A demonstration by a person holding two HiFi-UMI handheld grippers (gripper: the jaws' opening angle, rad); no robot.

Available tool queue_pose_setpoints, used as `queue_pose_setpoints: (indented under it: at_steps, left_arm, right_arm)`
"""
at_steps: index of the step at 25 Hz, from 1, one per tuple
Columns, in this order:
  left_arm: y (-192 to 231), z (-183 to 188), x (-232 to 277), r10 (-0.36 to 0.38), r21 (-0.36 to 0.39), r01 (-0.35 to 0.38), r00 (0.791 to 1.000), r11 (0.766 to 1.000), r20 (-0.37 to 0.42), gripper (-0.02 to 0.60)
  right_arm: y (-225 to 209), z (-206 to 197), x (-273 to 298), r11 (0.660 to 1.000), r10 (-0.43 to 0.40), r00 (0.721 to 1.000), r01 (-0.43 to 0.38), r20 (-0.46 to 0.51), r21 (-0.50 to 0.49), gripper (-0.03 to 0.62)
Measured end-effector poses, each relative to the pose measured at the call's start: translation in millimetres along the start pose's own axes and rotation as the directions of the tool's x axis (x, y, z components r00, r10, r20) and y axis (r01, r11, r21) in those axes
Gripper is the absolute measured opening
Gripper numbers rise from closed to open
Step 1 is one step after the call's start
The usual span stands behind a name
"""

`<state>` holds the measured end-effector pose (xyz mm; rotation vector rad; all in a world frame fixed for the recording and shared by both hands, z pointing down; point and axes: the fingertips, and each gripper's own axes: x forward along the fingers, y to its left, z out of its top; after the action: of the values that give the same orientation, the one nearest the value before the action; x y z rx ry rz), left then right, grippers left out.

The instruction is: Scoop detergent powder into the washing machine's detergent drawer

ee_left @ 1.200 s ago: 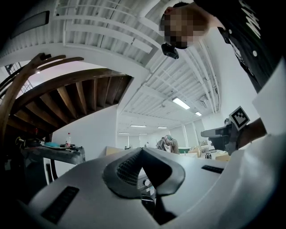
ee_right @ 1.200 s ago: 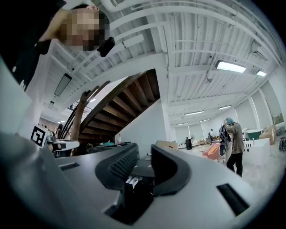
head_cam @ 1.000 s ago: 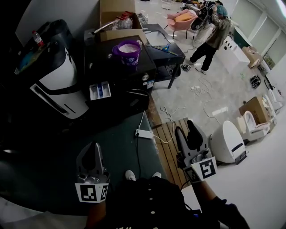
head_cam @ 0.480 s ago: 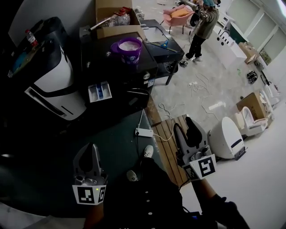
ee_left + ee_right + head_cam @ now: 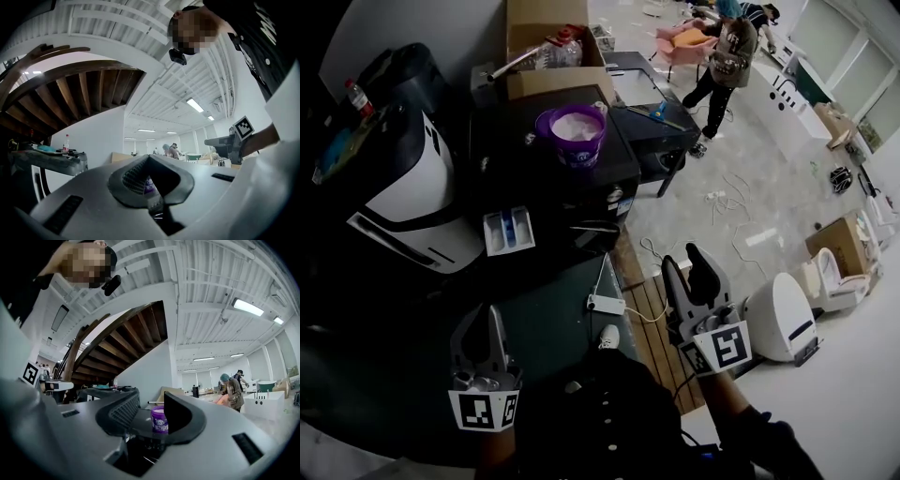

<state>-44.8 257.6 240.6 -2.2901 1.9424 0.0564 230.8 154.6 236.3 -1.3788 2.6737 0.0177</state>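
The right gripper [image 5: 150, 405] has its jaws standing apart after just closing a little, and nothing is pressed between them. Through the gap, well beyond the tips, a purple tub [image 5: 159, 420] stands upright on a dark surface [image 5: 140, 417]. The underside of a wooden staircase [image 5: 124, 341] spreads overhead, and far off at the right a person in a teal cap [image 5: 232, 392] bends forward.

Open run over dark floor mat [image 5: 548, 314] up to pulled-out detergent drawer [image 5: 508, 232]; clear above it. Power strip [image 5: 605, 304] and cable [image 5: 600, 270] on floor at right edge. White appliance [image 5: 417, 187] crowding drawer's left. Purple tub [image 5: 572, 131] on washing machine [image 5: 511, 150], open above; cardboard box [image 5: 546, 37] just behind.
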Motion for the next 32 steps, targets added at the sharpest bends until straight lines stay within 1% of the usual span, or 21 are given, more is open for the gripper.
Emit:
queue_pose_setpoints:
  at_steps: [3, 6, 9, 13, 15, 18, 22, 24, 28, 30, 32]
  left_arm:
    - [5.9, 0.7, 33.5, 0.016, 0.007, -0.016, 1.0, 1.0, 0.004, 0.015]
    - [10.7, 1.4, 62.9, 0.053, 0.011, -0.053, 0.999, 0.999, 0.005, 0.015]
    - [13.4, 3.5, 89.5, 0.082, 0.019, -0.082, 0.997, 0.996, 0.012, 0.014]
    - [15.4, 5.0, 114.7, 0.112, 0.028, -0.113, 0.993, 0.993, 0.022, 0.015]
    - [18.4, 2.9, 123.5, 0.121, 0.023, -0.121, 0.993, 0.992, 0.013, 0.015]
    - [27.4, -1.0, 134.8, 0.12, 0.018, -0.12, 0.993, 0.993, 0.001, 0.015]
    - [50.1, -5.7, 153.5, 0.109, 0.021, -0.109, 0.994, 0.994, 0.015, 0.015]
    - [62.9, -8.7, 165.6, 0.092, 0.024, -0.093, 0.995, 0.995, 0.025, 0.015]
    - [87.2, -14.3, 190.8, 0.053, 0.029, -0.054, 0.998, 0.998, 0.022, 0.015]
    - [98.4, -14.7, 202.3, 0.036, 0.042, -0.038, 0.999, 0.998, 0.034, 0.015]
    - [109.4, -17.1, 211.4, 0.02, 0.037, -0.022, 0.999, 0.999, 0.033, 0.015]
  right_arm:
    - [-18.0, 0.3, 34.1, 1.0, 0.019, 1.0, -0.019, -0.018, -0.002, 0.164]
    - [-39.5, -6.7, 59.7, 0.999, 0.051, 0.998, -0.051, -0.047, 0.002, 0.16]
    - [-54.0, -2.0, 89.9, 0.997, 0.077, 0.996, -0.077, -0.035, 0.015, 0.16]
    - [-68.7, -12.4, 122.9, 0.993, 0.112, 0.991, -0.11, -0.066, 0.029, 0.155]
    - [-71.4, -19.9, 139.2, 0.992, 0.127, 0.988, -0.124, -0.087, 0.038, 0.153]
    - [-75.3, -38.7, 158.6, 0.989, 0.146, 0.98, -0.139, -0.133, 0.058, 0.153]
    - [-73.1, -53.4, 191.0, 0.988, 0.144, 0.977, -0.132, -0.154, 0.085, 0.153]
    - [-70.5, -58.0, 209.8, 0.989, 0.133, 0.978, -0.12, -0.161, 0.089, 0.152]
    - [-68.8, -71.3, 240.2, 0.991, 0.104, 0.977, -0.086, -0.188, 0.102, 0.147]
    - [-69.2, -78.8, 256.1, 0.991, 0.093, 0.976, -0.072, -0.199, 0.112, 0.146]
    - [-69.0, -88.2, 269.9, 0.99, 0.077, 0.974, -0.05, -0.214, 0.133, 0.146]
